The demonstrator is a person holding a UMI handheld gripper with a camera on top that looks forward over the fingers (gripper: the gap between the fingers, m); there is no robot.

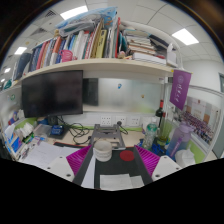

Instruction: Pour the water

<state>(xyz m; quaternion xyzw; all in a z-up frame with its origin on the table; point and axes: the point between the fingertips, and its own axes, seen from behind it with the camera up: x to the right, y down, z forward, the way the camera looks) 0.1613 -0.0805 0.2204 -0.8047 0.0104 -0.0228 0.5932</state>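
Observation:
My gripper (112,166) is open and empty, with its magenta pads (76,161) spread wide to either side. Between and just ahead of the fingers lies a dark mat (112,168) on the desk. A short white cup (102,150) stands upright on the mat's far left part, with gaps to both fingers. A red round disc (126,155) lies flat on the mat to the cup's right. A white sheet of paper (121,183) lies on the near end of the mat. I cannot see whether the cup holds anything.
A dark monitor (52,95) stands at the left under a shelf of books (90,45). A dark bottle (160,113), a translucent container (152,133) and a purple poster (180,88) are at the right. Cables and small clutter (60,128) sit beyond the mat.

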